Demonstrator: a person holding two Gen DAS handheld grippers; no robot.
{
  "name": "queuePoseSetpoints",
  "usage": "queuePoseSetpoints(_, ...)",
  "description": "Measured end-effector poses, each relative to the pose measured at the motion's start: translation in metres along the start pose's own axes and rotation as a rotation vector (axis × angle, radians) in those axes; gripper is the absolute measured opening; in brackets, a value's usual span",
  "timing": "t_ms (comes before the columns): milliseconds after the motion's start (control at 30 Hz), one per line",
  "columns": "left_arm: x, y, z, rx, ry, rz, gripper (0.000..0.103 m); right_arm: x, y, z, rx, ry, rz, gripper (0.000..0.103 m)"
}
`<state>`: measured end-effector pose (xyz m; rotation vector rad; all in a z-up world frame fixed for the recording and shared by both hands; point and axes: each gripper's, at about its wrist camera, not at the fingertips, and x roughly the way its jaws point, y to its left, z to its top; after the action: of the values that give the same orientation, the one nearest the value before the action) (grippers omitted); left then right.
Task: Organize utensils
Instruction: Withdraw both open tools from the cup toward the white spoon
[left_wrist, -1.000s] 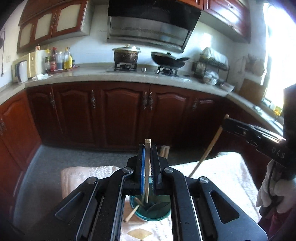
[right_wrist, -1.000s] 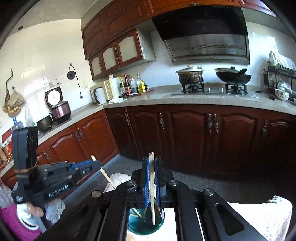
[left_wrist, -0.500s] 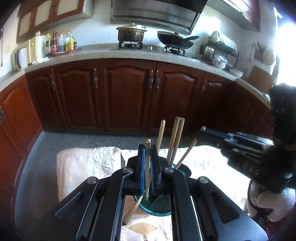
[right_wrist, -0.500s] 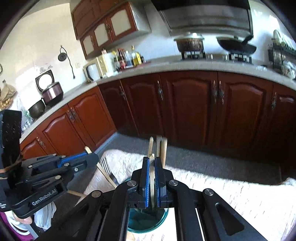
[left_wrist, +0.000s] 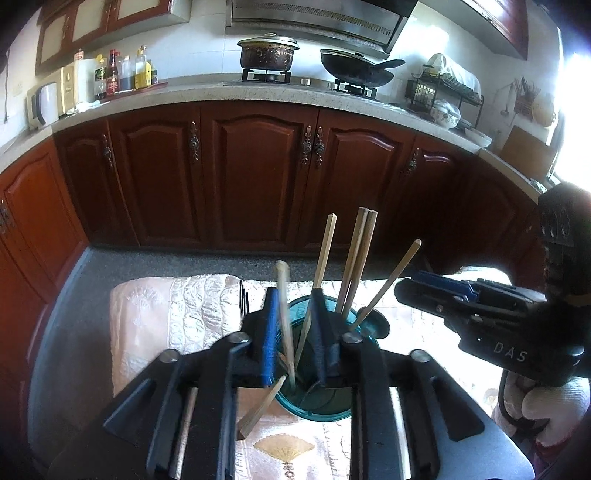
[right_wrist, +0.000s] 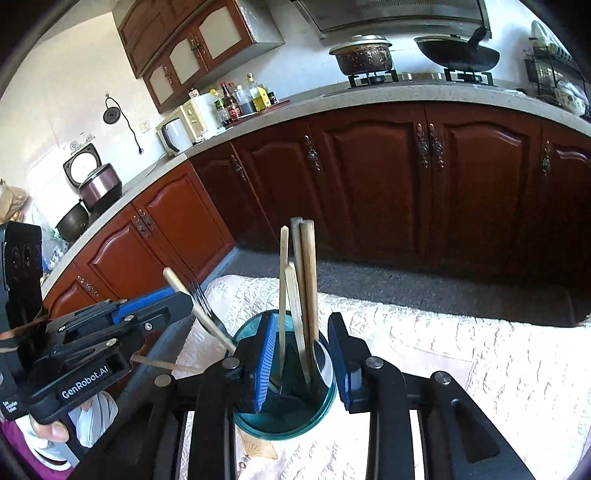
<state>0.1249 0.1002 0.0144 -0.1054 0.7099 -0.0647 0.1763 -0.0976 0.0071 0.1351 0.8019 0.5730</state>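
In your left view, your left gripper (left_wrist: 291, 332) has just let its jaws come apart around a blurry pale wooden chopstick (left_wrist: 285, 314) standing in the round teal glass cup (left_wrist: 321, 406) on the white cloth (left_wrist: 177, 317), and in your right view, your right gripper (right_wrist: 303, 354) has also just spread its jaws apart, around thin tan sticks (right_wrist: 295, 314) in that cup.

Chopstick (left_wrist: 283, 306) between the left gripper (left_wrist: 293, 306) jaws is motion-blurred, edges smeared; contact with the pads can't be told. Teal cup (left_wrist: 365, 325) mostly hidden behind the gripper body in the left view, base out of sight. Lower ends of every standing chopstick are hidden inside the cup. Fork (left_wrist: 243, 301) on the far left: only the tines show, handle covered. Loose stick (left_wrist: 260, 408) near the cup vanishes under the gripper frame. Right gripper (right_wrist: 301, 349) body is cut off by the bottom edge. Spoon (right_wrist: 320, 362) in the cup is only partly seen. Gloved hand (left_wrist: 550, 410) is cut by the right edge. Bottle labels (left_wrist: 112, 75) on the far counter too small to read.
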Motion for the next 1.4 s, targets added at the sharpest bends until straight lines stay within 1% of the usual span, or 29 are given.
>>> queuePoseSetpoints(67,-0.002,0.000,-0.001,0.004,-0.003,0.008,0.026,-0.002,0.001,-0.003,-0.002,0.002,-0.003,0.028)
queuePoseSetpoints(133,-0.006,-0.002,-0.001,0.013,-0.009,0.016,0.033,-0.003,0.001,-0.005,-0.001,0.005,-0.002,0.028)
queuePoseSetpoints(500,-0.033,-0.016,-0.005,0.057,-0.059,0.038,0.041,-0.025,0.003,-0.024,0.012,0.003,-0.003,0.029)
queuePoseSetpoints(633,-0.045,-0.025,-0.010,0.066,-0.071,0.019,0.044,-0.040,0.001,-0.034,0.019,-0.004,-0.017,0.031)
queuePoseSetpoints(667,-0.048,-0.029,-0.012,0.072,-0.073,0.013,0.045,-0.044,0.000,-0.038,0.021,-0.003,-0.023,0.031)
queuePoseSetpoints(700,-0.051,-0.032,-0.014,0.076,-0.075,0.005,0.049,-0.047,-0.001,-0.041,0.022,-0.001,-0.026,0.031)
queuePoseSetpoints(767,-0.055,-0.040,-0.019,0.087,-0.075,-0.014,0.050,-0.054,-0.004,-0.050,0.024,0.009,-0.039,0.031)
queuePoseSetpoints(900,-0.060,-0.059,-0.031,0.116,-0.057,-0.053,0.051,-0.066,-0.013,-0.070,0.034,0.027,-0.065,0.032)
queuePoseSetpoints(1067,-0.056,-0.080,-0.049,0.142,-0.016,-0.098,0.053,-0.081,-0.032,-0.100,0.064,0.064,-0.105,0.034)
queuePoseSetpoints(1267,-0.038,-0.103,-0.077,0.170,0.064,-0.143,0.054,-0.096,-0.064,-0.141,0.124,0.110,-0.153,0.034)
queuePoseSetpoints(1400,-0.023,-0.109,-0.097,0.174,0.122,-0.166,0.054,-0.104,-0.088,-0.168,0.167,0.151,-0.186,0.035)
